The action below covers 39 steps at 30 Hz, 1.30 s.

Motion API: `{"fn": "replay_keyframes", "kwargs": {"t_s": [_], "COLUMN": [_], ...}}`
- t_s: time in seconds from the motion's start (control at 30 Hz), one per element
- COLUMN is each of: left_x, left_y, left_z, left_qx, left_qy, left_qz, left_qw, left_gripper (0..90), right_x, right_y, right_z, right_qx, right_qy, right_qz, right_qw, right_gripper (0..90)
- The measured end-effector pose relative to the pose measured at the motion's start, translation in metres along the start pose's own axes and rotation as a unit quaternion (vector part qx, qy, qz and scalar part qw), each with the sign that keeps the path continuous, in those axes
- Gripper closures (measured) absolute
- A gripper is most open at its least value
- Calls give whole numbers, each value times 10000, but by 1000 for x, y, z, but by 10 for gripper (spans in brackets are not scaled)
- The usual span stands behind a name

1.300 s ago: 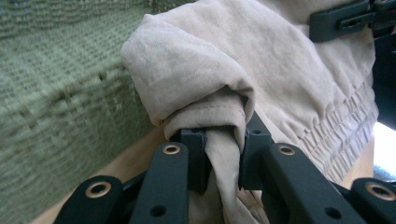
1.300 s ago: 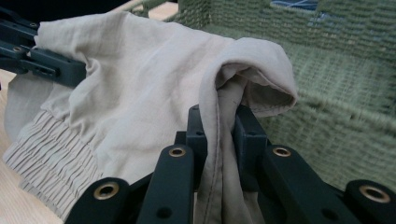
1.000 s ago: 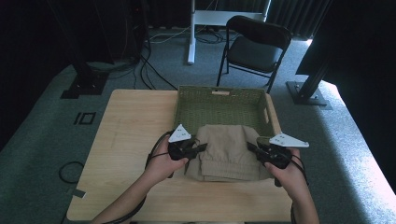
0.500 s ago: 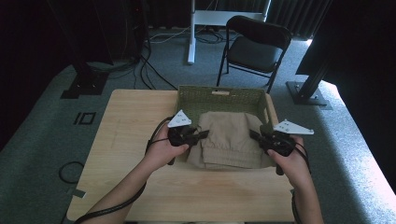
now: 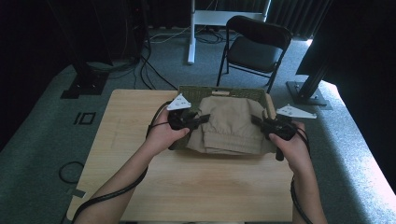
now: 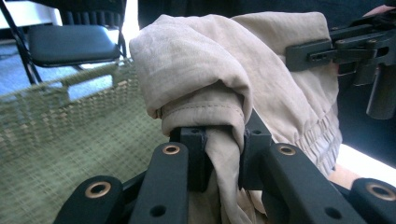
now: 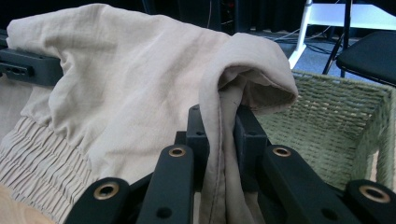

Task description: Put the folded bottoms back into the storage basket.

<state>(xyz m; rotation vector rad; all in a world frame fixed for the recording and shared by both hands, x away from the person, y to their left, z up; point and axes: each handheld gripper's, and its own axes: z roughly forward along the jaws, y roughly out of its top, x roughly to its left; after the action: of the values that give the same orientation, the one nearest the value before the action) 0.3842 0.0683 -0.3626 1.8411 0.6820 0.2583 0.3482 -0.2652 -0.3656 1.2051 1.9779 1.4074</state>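
Note:
A folded beige garment [image 5: 231, 125] with an elastic waistband hangs between my two grippers above the green woven basket [image 5: 219, 91]. My left gripper [image 5: 201, 118] is shut on the garment's left edge; in the left gripper view the cloth [image 6: 210, 88] is pinched between the black pads at my left gripper [image 6: 223, 149]. My right gripper [image 5: 256, 120] is shut on the right edge, and the right gripper view has the fabric [image 7: 140, 88] squeezed in my right gripper [image 7: 224, 140]. The garment covers most of the basket's inside.
The wooden table [image 5: 196, 182] has bare room in front of the basket and to its left. A black folding chair [image 5: 254, 44] and a white desk leg [image 5: 191, 32] stand beyond the table. The basket wall [image 7: 336, 121] rises close behind the right gripper.
Both grippers have lifted the garment off the table and carried it away from the person, over the basket. Both grips are unchanged.

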Motion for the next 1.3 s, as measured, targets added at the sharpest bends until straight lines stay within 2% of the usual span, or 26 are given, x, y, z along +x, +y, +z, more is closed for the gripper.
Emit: {"fn": "replay_keyframes", "kwargs": {"t_s": [0.07, 0.1, 0.17, 0.63, 0.73, 1.0, 1.23, 1.3], "left_x": [0, 7, 11, 38, 49, 67, 78, 85], "left_y": [0, 5, 8, 22, 24, 20, 8, 1], "left_z": [0, 3, 5, 24, 32, 51, 66, 73], "left_qx": [0, -43, -55, -108, -120, -59, 30, 76], "left_qy": [0, 58, 51, 185, 231, 345, 439, 504], "left_qz": [0, -68, -137, -115, -138, -307, -491, -559], "left_qw": [10000, 10000, 9999, 9997, 9996, 9989, 9978, 9971], "left_gripper": [778, 778, 778, 779, 779, 779, 779, 779], "right_x": [-2, -4, -7, -27, -35, -51, -61, -66], "right_y": [3, 7, 11, 33, 38, 38, 30, 24], "right_z": [2, 4, 6, 32, 44, 67, 89, 101], "right_qx": [12, 2, -9, 78, 111, 227, 400, 476], "right_qy": [-11, -20, -19, -83, -133, -228, -326, -352], "right_qz": [-9, 22, 53, 258, 326, 473, 515, 518], "right_qw": [10000, 10000, 10000, 9996, 9993, 9984, 9973, 9969], "right_gripper": [795, 794, 794, 794, 794, 794, 794, 794]}}
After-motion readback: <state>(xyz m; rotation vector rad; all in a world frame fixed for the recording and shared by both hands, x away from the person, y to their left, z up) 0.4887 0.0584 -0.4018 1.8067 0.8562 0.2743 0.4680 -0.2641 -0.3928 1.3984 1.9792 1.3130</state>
